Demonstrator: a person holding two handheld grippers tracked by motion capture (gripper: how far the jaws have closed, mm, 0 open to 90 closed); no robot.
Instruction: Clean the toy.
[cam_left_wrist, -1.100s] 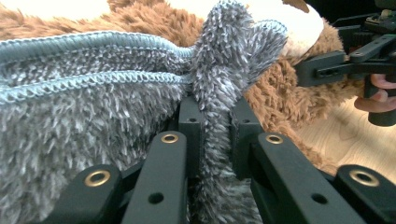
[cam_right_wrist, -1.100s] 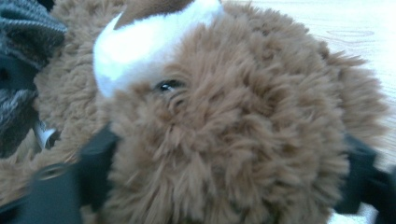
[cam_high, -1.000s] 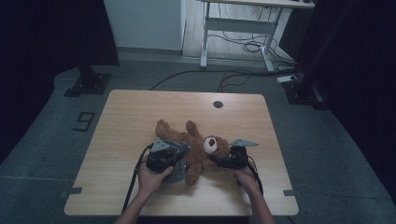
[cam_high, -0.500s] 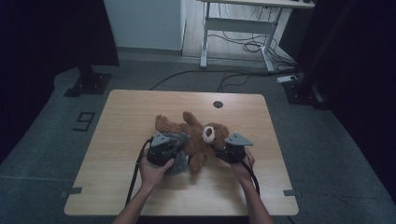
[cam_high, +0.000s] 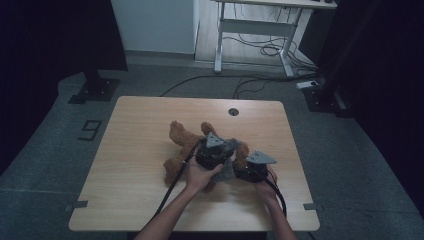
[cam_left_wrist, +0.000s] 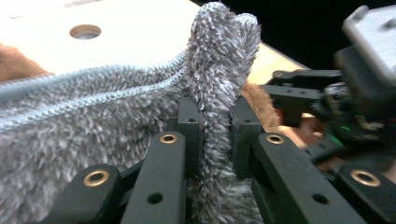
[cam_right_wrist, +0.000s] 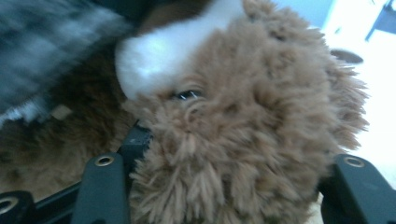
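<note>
Your left gripper (cam_high: 216, 150) is clamped tight on a fold of the fluffy grey knitted garment (cam_left_wrist: 93, 116) over the brown plush teddy bear (cam_high: 180, 145) mid-tabletop. Your right gripper (cam_high: 250, 167), jaws just widening, brackets the bear's head. Next, steady the head and draw the garment along.

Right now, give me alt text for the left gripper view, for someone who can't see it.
The left gripper pinches a fold of fuzzy grey cloth between its black jaws. Behind lie the pale wooden table and, at right, the right gripper beside brown fur.
</note>
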